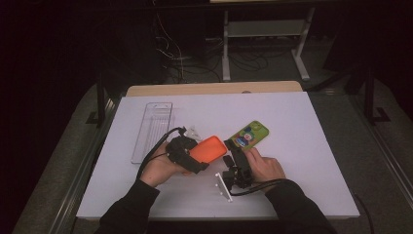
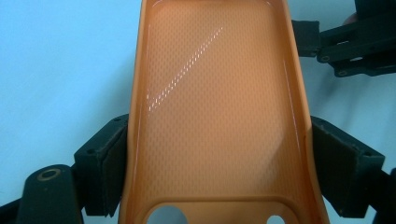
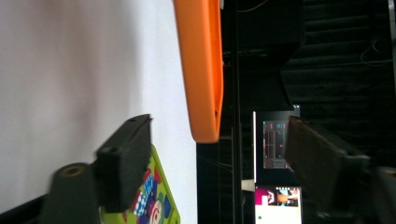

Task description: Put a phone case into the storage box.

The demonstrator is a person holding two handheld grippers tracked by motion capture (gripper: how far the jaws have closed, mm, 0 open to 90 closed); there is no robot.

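On the white table [image 1: 292, 126], toward its far left, lies one clear plastic tray [image 1: 153, 130]; whether anything lies in it cannot be told from the high view. One orange phone case [image 1: 208, 149] is held just above the middle of the table, clamped by its long sides between the jaws of the left gripper [image 1: 195, 158]. The left gripper view looks into the hollow inside of that orange phone case [image 2: 215, 112], and nothing sits in it. One green phone case [image 1: 249, 135] with a cartoon print lies flat on the table just to the right of the orange one. The right gripper [image 1: 233, 155] is at the near end of the green case with its jaws apart and nothing pinched; the green case [image 3: 156, 200] shows just beyond one jaw. A small white bracket [image 1: 223, 185] lies near the front edge. Two phone cases, two grippers, one tray.
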